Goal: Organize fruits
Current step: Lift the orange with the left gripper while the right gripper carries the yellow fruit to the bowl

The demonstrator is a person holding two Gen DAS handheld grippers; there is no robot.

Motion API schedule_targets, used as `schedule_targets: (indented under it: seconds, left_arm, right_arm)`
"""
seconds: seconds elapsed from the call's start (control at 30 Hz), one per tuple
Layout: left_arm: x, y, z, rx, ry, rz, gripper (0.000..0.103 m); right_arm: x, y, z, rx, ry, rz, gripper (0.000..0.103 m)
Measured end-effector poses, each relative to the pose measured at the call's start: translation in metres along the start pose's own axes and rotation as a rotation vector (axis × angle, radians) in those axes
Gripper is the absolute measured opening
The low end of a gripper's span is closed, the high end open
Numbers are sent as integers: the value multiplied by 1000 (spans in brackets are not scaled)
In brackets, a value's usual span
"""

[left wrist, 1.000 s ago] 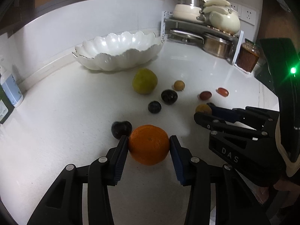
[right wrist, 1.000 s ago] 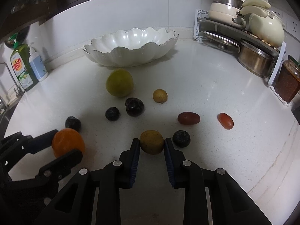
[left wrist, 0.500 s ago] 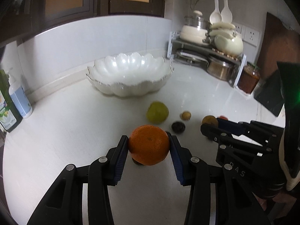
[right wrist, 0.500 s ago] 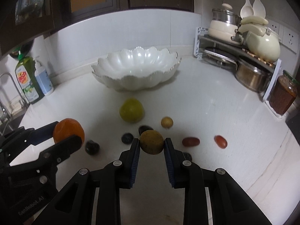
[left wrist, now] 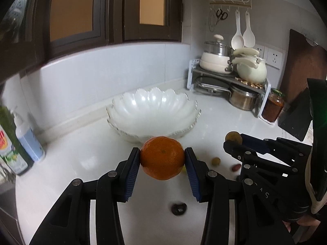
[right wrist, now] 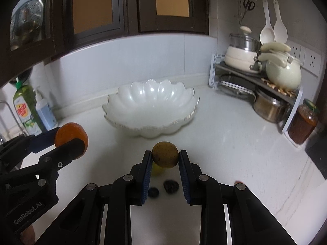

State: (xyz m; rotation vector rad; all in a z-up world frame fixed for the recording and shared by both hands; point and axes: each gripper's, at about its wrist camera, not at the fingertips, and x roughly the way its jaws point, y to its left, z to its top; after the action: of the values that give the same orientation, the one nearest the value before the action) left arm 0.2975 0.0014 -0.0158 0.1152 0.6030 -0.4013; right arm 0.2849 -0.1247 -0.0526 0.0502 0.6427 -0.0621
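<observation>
My left gripper (left wrist: 162, 159) is shut on an orange (left wrist: 162, 157) and holds it well above the counter, short of the white scalloped bowl (left wrist: 153, 112). My right gripper (right wrist: 165, 158) is shut on a small yellow-brown fruit (right wrist: 165, 154), also raised, in front of the bowl (right wrist: 151, 108). Each gripper shows in the other's view: the right one (left wrist: 235, 139) with its fruit (left wrist: 233, 136), the left one (right wrist: 70, 137) with the orange (right wrist: 70, 134). The bowl is empty. Dark plums (right wrist: 170, 186) (left wrist: 178, 208) and small fruits (left wrist: 216, 161) lie on the counter below.
A dish rack with pots and a kettle (right wrist: 282, 73) stands at the back right, with a jar (right wrist: 303, 122) beside it. Soap bottles (right wrist: 26, 110) stand at the left by the sink. Dark cabinets hang above the backsplash.
Both grippers have risen from the counter with their fruits and moved closer to the bowl. The loose fruits now lie far below.
</observation>
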Motion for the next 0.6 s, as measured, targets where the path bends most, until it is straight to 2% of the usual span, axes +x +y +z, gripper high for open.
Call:
schedule_targets:
  seconds: [0.33,0.6]
  left_arm:
    - [16,20,38,4,-43,28,44]
    - [40,24,64,-14,-33,76,44]
  right_arm:
    - [16,11,40,6,-46,-13,28]
    - [41,5,74,-18,-58,15,28]
